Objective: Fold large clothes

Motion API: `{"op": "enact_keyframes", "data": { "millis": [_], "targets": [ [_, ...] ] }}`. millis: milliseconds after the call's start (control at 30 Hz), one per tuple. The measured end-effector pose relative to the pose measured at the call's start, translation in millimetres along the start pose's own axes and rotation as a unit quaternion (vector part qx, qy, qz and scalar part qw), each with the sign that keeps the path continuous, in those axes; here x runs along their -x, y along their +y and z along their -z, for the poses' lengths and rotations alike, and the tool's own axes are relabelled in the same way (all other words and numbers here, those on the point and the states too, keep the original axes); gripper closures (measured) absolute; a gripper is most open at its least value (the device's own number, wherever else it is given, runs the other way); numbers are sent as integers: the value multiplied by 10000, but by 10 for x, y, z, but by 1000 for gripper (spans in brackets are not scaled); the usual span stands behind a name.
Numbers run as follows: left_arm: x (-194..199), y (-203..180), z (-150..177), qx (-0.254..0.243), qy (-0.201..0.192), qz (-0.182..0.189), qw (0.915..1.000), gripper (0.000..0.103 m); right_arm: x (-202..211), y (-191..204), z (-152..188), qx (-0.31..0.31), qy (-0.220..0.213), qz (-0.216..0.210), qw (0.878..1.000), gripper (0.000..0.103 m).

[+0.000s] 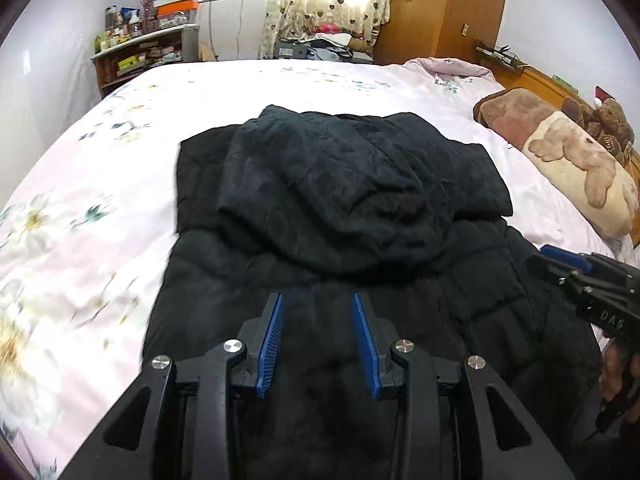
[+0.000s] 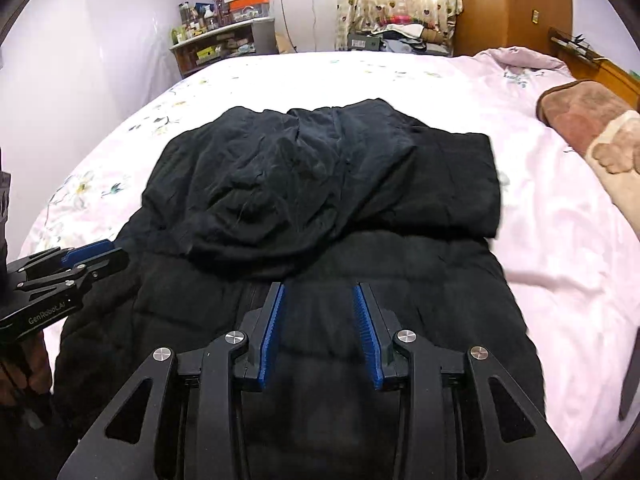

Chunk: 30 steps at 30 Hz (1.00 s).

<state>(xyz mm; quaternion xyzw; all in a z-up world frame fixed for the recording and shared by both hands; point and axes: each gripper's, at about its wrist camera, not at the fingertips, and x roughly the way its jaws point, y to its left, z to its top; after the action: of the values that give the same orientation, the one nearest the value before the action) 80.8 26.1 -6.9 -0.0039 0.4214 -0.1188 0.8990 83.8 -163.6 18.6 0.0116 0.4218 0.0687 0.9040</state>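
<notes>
A large black padded jacket (image 1: 340,200) lies on the pink floral bed, its far part folded back over the body; it also shows in the right wrist view (image 2: 320,200). My left gripper (image 1: 318,300) is open and empty, hovering over the near part of the jacket. My right gripper (image 2: 318,290) is open and empty over the same near part. The right gripper shows at the right edge of the left wrist view (image 1: 560,260), and the left gripper at the left edge of the right wrist view (image 2: 96,254).
The pink floral bedsheet (image 1: 100,208) spreads to the left and far side. A bear-print pillow (image 1: 576,160) and plush toy lie at the headboard on the right. A cluttered shelf (image 1: 140,52), curtain and wooden wardrobe (image 1: 440,8) stand beyond the bed.
</notes>
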Motion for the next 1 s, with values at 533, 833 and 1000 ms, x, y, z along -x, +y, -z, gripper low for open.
{"op": "enact_keyframes", "data": {
  "millis": [533, 833, 1000],
  "targets": [
    [632, 380, 718, 376, 67, -348, 9987, 50, 562, -133, 736, -108, 100, 151, 9998, 60],
    [468, 621, 783, 545, 159, -569, 9968, 44, 509, -608, 853, -729, 201, 340, 9966, 47],
    [300, 797, 916, 716, 413, -727, 9939, 43, 477, -967, 924, -1066, 270, 604, 9921, 46]
  ]
}}
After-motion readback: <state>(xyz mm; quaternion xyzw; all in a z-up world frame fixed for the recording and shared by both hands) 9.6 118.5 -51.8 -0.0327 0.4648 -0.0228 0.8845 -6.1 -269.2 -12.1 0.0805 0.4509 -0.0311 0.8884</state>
